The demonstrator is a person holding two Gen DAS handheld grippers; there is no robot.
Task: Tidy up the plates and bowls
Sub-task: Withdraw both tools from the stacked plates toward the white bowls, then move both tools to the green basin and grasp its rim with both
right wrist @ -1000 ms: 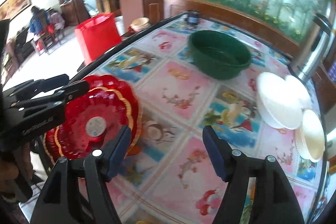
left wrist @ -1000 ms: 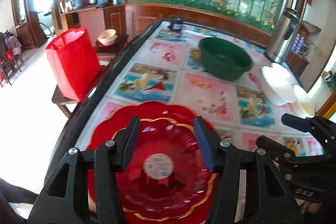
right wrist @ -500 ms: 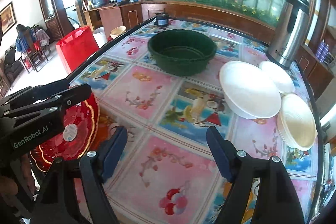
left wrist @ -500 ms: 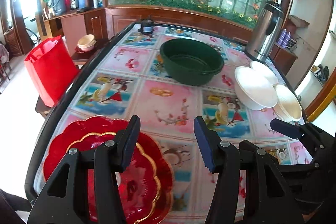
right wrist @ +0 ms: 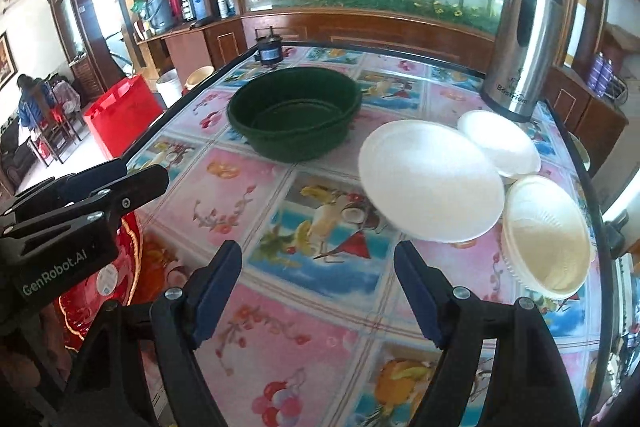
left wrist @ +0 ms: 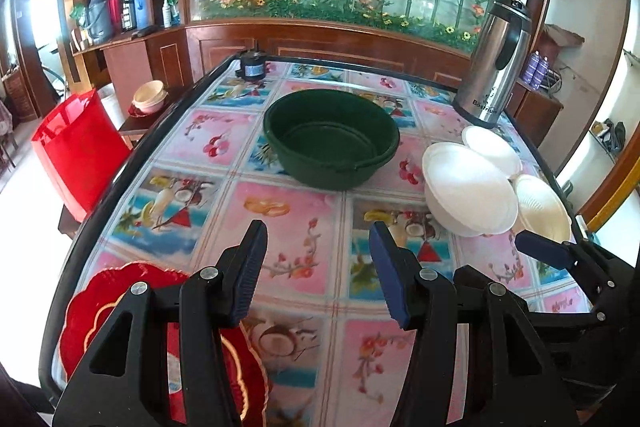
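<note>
A red scalloped plate with gold trim [left wrist: 92, 303] lies at the table's near left corner, partly hidden by my left gripper; it also shows in the right wrist view [right wrist: 120, 267]. A large white plate [right wrist: 430, 179] rests upside down at the right, with a smaller white plate [right wrist: 500, 143] behind it and a cream bowl [right wrist: 546, 235] beside it. A dark green basin [left wrist: 332, 143] sits mid-table. My left gripper [left wrist: 318, 263] is open and empty above the table. My right gripper [right wrist: 318, 287] is open and empty, short of the white plate.
A steel thermos [right wrist: 524, 43] stands at the far right corner. A small dark jar [left wrist: 251, 65] sits at the far edge. A red bag [left wrist: 76, 151] and a side stool with cream bowls [left wrist: 149, 97] stand left of the table [left wrist: 288, 239].
My left gripper has swung right, off the red plate, which now lies at the near left corner. My right gripper has moved right and forward toward the white plates.
</note>
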